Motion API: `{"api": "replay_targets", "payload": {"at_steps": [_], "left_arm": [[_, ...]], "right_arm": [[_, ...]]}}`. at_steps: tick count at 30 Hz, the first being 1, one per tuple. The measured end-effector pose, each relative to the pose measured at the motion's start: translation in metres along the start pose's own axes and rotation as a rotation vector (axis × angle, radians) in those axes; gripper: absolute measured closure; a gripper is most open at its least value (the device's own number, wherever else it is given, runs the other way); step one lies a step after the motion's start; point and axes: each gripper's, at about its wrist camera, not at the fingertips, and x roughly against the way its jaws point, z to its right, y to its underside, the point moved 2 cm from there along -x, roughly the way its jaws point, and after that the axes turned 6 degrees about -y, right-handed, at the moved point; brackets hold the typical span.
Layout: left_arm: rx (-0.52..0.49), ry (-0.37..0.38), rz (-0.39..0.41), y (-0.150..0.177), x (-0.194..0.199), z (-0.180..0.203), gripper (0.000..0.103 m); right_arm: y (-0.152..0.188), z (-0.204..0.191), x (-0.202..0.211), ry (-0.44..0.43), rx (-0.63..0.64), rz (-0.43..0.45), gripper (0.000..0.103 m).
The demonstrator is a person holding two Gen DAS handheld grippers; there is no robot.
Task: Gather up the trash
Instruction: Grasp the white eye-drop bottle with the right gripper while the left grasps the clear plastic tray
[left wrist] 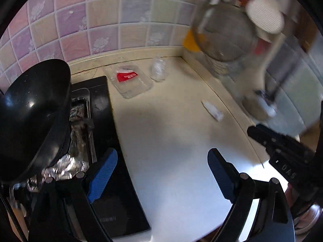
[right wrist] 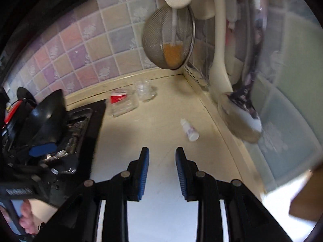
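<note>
**Both grippers empty, trash waiting on the counter**

The left gripper point(left wrist: 162, 174) is spread wide with nothing between its pads. The right gripper point(right wrist: 162, 173) stands partly open, also empty. Three pieces of trash lie on the counter point(left wrist: 171, 141): a clear tray point(left wrist: 131, 79) with a red wrapper point(left wrist: 126, 76) in it, beside the stove point(left wrist: 101, 121); a crumpled clear cup point(left wrist: 158, 69) just right of the tray, near the wall; and a small white bottle point(right wrist: 189, 130) on its side, well apart from both.

The step looks like the approach to a pick. The bottle lies nearest the right gripper, whose gap should already suit it once lowered around it; the tray probably needs the wider left jaws.

The left view shows the wok point(left wrist: 34, 111) and foil point(left wrist: 66, 163). The right view shows the bottle sharply, and a hand point(right wrist: 27, 215) on the other handle.
</note>
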Motion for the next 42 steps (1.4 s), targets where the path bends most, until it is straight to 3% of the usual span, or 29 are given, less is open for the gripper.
{"api": "replay_targets", "payload": {"at_steps": [5, 16, 25, 31, 38, 42], "left_arm": [[0.083, -0.004, -0.018, -0.034, -0.040, -0.019, 0.013], [0.147, -0.040, -0.093, -0.076, -0.124, -0.033, 0.013], [0.154, -0.045, -0.108, -0.097, -0.150, -0.039, 0.013], [0.207, -0.061, -0.132, -0.109, -0.168, -0.052, 0.013], [0.245, -0.059, -0.147, -0.119, -0.183, -0.061, 0.013], [0.277, -0.045, -0.156, -0.121, -0.192, -0.067, 0.013]], "right_arm": [[-0.017, 0.016, -0.048, 0.033, 0.003, -0.048, 0.076], [-0.026, 0.035, -0.138, 0.155, 0.070, -0.182, 0.075], [-0.036, 0.024, -0.153, 0.200, 0.188, -0.164, 0.076], [-0.042, 0.023, -0.164, 0.301, 0.250, -0.179, 0.076], [-0.048, 0.038, -0.180, 0.371, 0.236, -0.242, 0.075], [-0.047, 0.040, -0.185, 0.354, 0.235, -0.253, 0.077]]}}
